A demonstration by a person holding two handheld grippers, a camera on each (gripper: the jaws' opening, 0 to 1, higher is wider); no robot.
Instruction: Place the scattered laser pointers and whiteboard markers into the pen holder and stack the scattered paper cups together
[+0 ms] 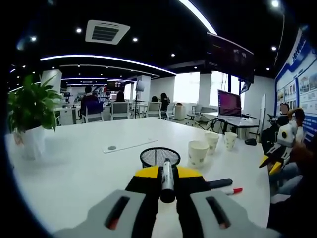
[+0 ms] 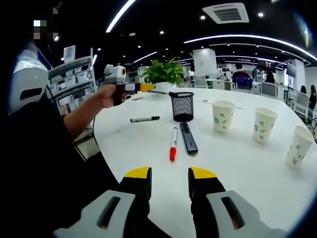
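Note:
My left gripper (image 1: 167, 172) is shut on a black whiteboard marker (image 1: 167, 184), just short of the black mesh pen holder (image 1: 159, 155). From the right gripper view, that left gripper (image 2: 142, 88) holds the marker (image 2: 158, 91) level, near the holder's (image 2: 183, 106) rim. My right gripper (image 2: 170, 174) stands open above the table's near edge with nothing in it. Ahead of it lie a red marker (image 2: 173, 144) and a black laser pointer (image 2: 188, 138); another black marker (image 2: 144, 119) lies further left. Three paper cups (image 2: 223, 115) (image 2: 263, 124) (image 2: 299, 145) stand apart in a row on the right.
The round white table (image 2: 237, 168) carries a potted plant (image 1: 29, 106) at its edge and a flat white pad (image 1: 129, 145). A person's sleeve and arm (image 2: 59, 129) come in from the left of the right gripper view. Chairs, desks and a laptop (image 1: 229, 104) stand beyond.

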